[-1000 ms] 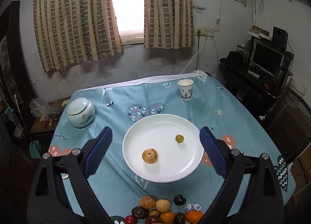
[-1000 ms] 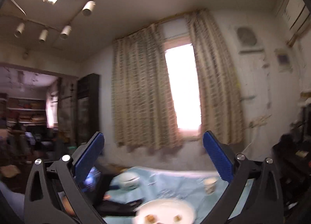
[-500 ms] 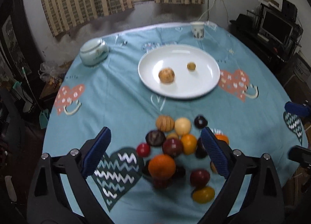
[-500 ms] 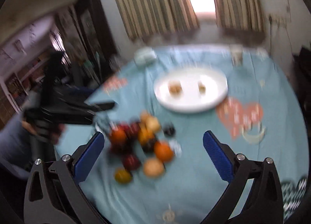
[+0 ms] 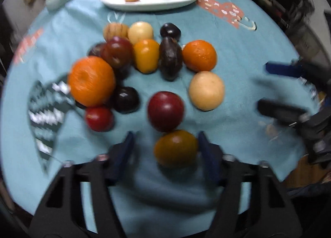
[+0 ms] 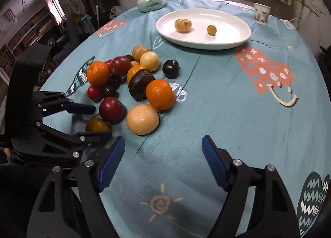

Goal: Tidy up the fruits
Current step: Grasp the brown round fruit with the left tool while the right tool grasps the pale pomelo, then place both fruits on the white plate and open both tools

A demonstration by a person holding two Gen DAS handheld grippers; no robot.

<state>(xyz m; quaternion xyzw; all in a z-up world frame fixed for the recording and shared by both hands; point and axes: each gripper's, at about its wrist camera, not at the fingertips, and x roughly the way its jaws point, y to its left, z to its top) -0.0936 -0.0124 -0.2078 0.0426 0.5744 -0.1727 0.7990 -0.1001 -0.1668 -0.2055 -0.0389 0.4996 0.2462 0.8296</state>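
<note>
Fruits [image 5: 144, 66]: round, smooth, glossy; oranges dimpled

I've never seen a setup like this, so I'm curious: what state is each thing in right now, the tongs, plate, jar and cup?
Left tongs: open, just been closing, brownish fruit between them, not yet pinched.
Right tongs: open, just been closing, nothing between them.
Plate: holds two small fruits.
Jar: lid on.
Cup: upright; contents hidden.
</note>
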